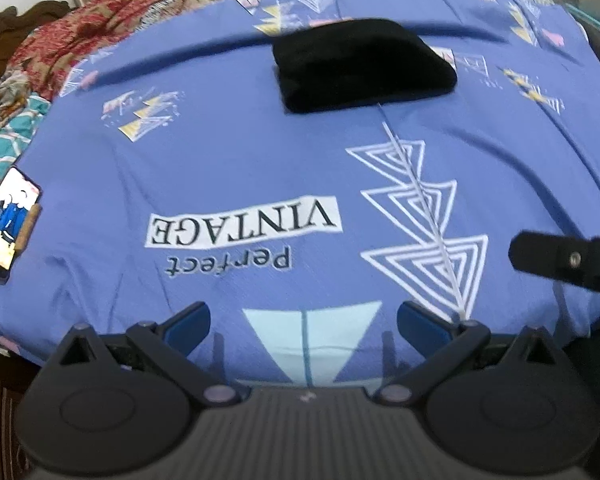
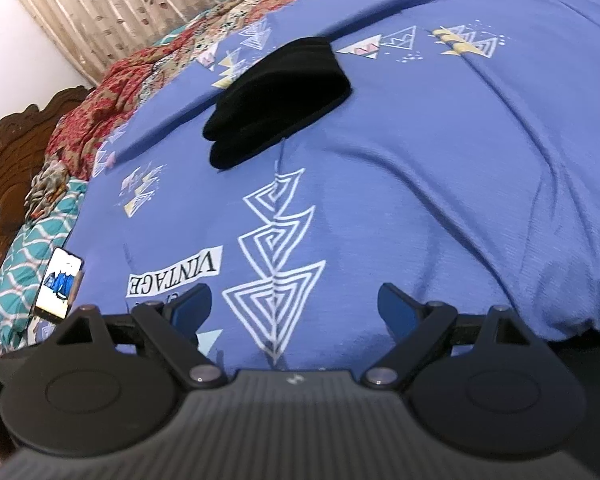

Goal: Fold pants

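The black pants (image 1: 362,64) lie folded into a compact stack on the blue printed bedsheet (image 1: 220,168), far from both grippers; they also show in the right wrist view (image 2: 276,100) with layered edges at the left end. My left gripper (image 1: 303,318) is open and empty, low over the near edge of the bed. My right gripper (image 2: 295,300) is open and empty, also near the front edge. Part of the right gripper shows at the right of the left wrist view (image 1: 560,260).
A phone (image 1: 6,224) with a lit screen lies at the bed's left edge, also seen in the right wrist view (image 2: 60,284). A red and teal patterned quilt (image 1: 60,52) is bunched along the far left. A carved wooden headboard (image 2: 8,148) and curtains (image 2: 120,4) stand behind.
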Demonstrator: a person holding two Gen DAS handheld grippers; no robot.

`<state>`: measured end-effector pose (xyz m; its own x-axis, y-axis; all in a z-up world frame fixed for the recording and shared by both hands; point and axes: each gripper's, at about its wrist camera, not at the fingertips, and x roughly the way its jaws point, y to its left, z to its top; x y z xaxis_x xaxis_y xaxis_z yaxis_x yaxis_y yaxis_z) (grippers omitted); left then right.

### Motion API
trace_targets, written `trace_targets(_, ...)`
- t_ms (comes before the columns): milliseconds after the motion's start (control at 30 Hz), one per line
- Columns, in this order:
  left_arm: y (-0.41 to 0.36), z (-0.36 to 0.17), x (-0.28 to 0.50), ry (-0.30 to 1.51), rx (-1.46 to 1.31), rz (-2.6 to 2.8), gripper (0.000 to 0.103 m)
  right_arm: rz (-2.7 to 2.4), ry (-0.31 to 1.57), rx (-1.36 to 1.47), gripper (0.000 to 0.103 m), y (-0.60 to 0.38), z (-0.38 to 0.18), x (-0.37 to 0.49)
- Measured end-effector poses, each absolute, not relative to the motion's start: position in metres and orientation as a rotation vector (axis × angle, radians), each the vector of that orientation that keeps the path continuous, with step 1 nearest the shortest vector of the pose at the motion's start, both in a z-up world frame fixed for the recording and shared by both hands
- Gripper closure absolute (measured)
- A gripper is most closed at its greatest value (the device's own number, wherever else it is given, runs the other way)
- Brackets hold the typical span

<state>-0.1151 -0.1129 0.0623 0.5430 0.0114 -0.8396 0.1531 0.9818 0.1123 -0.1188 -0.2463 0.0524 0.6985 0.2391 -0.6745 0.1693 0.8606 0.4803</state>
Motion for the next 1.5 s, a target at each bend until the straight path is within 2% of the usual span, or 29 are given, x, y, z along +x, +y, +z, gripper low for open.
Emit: trace_targets(1500, -0.1109, 0.0574, -0.1131, 1.028, 0.186, -0.054, 0.000, 0.043, 0.838, 0.558, 0.011, -0.2433, 0.0495, -0.1186)
